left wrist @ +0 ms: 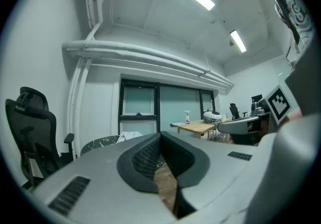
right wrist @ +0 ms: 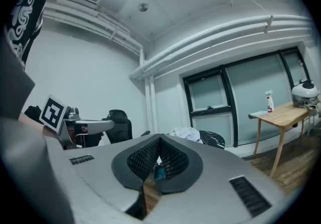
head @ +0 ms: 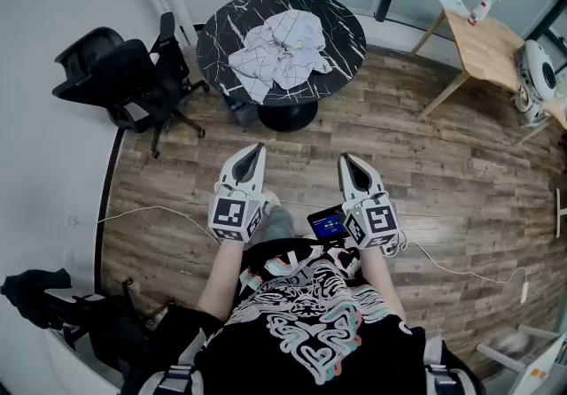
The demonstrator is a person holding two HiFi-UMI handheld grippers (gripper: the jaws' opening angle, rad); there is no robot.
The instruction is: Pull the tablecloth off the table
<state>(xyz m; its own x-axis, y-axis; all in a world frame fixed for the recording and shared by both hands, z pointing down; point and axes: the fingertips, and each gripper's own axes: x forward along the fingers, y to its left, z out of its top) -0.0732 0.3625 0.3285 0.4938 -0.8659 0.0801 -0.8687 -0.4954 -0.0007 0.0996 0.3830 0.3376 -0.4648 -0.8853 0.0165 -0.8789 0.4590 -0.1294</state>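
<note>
- Left gripper (head: 257,151): jaws clenched together, holding nothing.
- Right gripper (head: 348,160): jaws clenched, empty.
- Cloth (head: 282,52) lies crumpled on the round tabletop (head: 345,30), at 12 o'clock, well apart from both.

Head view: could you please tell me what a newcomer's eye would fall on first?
A crumpled white tablecloth lies heaped on the round black table at top centre. Below it, over the wooden floor, the left tool and right tool point toward the table, both shut.
</note>
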